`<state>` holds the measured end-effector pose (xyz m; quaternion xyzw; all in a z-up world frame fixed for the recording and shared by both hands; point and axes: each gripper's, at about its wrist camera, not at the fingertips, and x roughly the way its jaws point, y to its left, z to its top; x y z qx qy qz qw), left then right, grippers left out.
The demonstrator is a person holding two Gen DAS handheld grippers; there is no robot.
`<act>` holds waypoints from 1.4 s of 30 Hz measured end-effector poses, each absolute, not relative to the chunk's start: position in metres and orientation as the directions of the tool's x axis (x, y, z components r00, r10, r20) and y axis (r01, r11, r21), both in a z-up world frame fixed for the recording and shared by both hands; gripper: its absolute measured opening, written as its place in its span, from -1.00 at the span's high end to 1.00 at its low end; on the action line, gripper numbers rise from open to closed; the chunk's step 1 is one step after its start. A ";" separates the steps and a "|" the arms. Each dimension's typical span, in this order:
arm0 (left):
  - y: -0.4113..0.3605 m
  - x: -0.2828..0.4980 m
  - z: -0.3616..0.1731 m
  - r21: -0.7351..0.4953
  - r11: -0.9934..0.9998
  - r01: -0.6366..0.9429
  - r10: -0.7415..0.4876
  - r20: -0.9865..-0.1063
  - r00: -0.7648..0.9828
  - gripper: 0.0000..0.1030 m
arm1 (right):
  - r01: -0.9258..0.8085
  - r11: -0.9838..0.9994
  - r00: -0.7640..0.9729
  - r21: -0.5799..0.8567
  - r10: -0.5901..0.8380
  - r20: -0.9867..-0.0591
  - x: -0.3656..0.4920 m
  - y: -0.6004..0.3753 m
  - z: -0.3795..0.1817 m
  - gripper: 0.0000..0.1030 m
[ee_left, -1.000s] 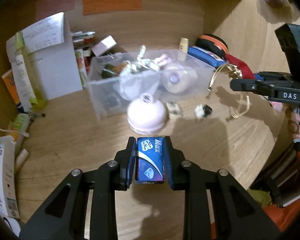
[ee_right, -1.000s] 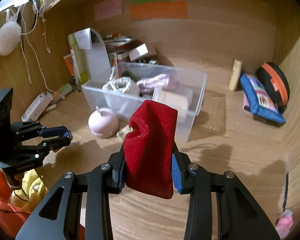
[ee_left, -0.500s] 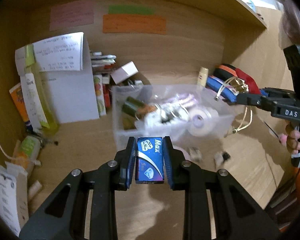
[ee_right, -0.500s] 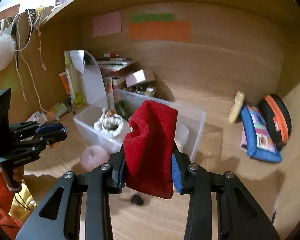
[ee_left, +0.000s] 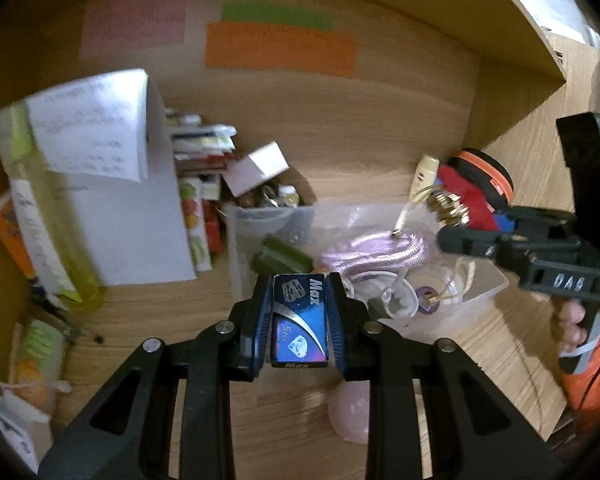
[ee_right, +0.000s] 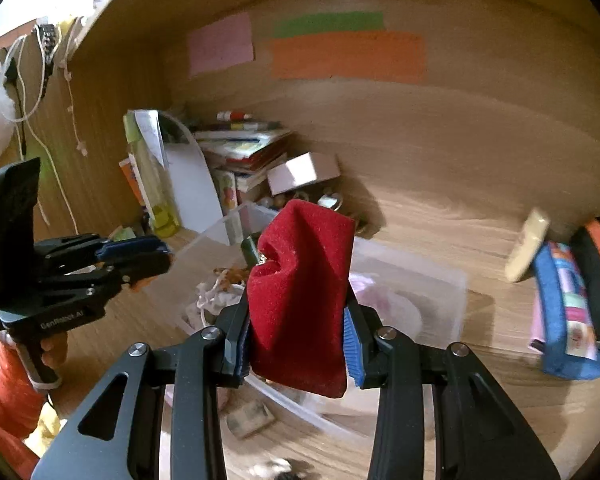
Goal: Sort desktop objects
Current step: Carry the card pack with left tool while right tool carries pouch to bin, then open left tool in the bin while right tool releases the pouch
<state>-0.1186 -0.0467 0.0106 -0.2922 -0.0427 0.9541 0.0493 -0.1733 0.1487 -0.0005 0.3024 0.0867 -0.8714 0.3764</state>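
Landmark: clear plastic bin (ee_left: 488, 280), mid-desk, already holding a pink cord coil (ee_left: 380, 250), a tape roll, a dark green piece and white string.

Item 1. Left gripper (ee_left: 299, 322): pressed together on a small blue box (ee_left: 299, 320), printed "Max", held upright between the pads. Position: over the bin's near-left edge. One second back, low over the bare desk, well short of the bin, with a pink dome-shaped thing between box and bin; now raised and carried forward, dome (ee_left: 350, 412) left below and behind the fingers.

Item 2. Right gripper (ee_right: 300, 344): pinching a red velvet pouch (ee_right: 302, 296) at its lower half, mouth end standing up and leaning right; gold chains hanging from it, seen from the left wrist view. Position: above the bin's near-right side. One second back, short of the bin and lower; now lifted, bin contents directly under the pouch.

Item 3. Other desk stock, unmoved relative to bin: paper stack and books to the left and behind; blue pencil case (ee_right: 568, 312) and orange-rimmed black case to the right; small loose bits on the desk in front.

Assessment: both carried items brought from approach to drop position. Judged next: lower slightly, then release into the bin. Risk: chains snagging on the bin rim or on the cord coil.
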 end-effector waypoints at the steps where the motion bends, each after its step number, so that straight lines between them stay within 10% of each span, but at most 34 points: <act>1: -0.046 -0.122 0.007 -0.112 -0.991 -0.070 0.122 -0.561 -0.818 0.49 | 0.712 -0.697 -0.524 0.082 -0.606 -0.599 -0.175 0.146 -0.005 0.35; 18: -0.040 -0.137 -0.014 -0.075 -0.994 -0.076 0.106 -0.612 -0.784 0.48 | 0.729 -0.684 -0.532 -0.018 -0.549 -0.644 -0.175 0.130 -0.043 0.30; 30: -0.038 -0.135 -0.012 -0.065 -0.995 -0.081 0.104 -0.603 -0.791 0.37 | 0.695 -0.717 -0.581 -0.045 -0.524 -0.623 -0.179 0.130 -0.039 -0.26; 42: -0.026 -0.106 0.015 -0.021 -0.995 -0.094 0.091 -0.522 -0.848 -0.41 | 0.633 -0.774 -0.618 -0.002 -0.504 -0.603 -0.170 0.159 -0.017 -0.68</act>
